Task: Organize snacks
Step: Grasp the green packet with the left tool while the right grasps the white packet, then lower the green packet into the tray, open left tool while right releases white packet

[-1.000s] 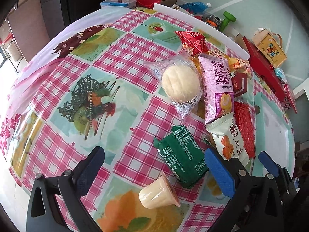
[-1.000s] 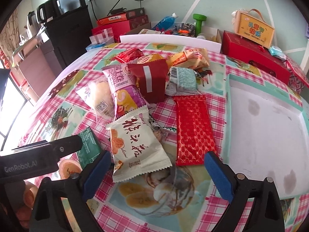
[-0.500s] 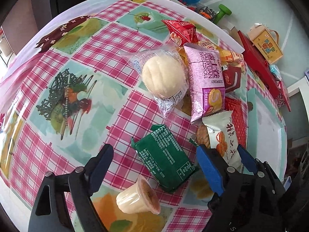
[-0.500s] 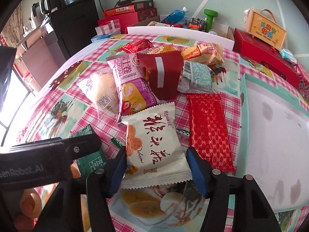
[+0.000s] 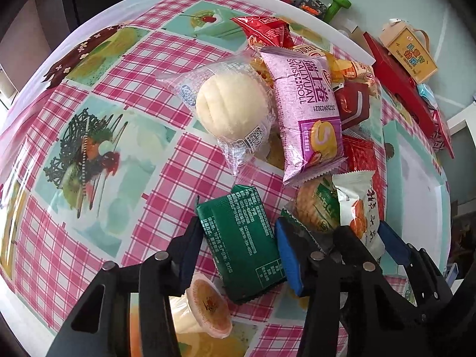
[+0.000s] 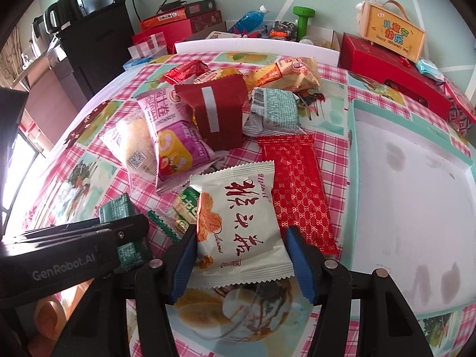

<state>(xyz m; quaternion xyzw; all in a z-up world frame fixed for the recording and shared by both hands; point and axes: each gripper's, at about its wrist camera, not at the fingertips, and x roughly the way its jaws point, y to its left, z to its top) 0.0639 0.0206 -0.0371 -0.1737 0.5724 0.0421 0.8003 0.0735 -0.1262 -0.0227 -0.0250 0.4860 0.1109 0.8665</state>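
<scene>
My left gripper is shut on a green snack pack, its blue pads pressing both long sides as it lies on the checked tablecloth. My right gripper is shut on a white snack packet with red characters; this packet also shows in the left wrist view. A jelly cup lies on its side under the left gripper. A bun in a clear wrapper and a pink Swiss roll pack lie beyond.
A long red patterned packet lies right of the white packet. A dark red pouch, a grey pack and orange packs are piled further back. A teal-rimmed white tray stands at the right. Red boxes line the far edge.
Both grippers moved forward and down and closed: the left onto the green pack, the right onto the white packet. The jelly cup now lies under the left gripper.
</scene>
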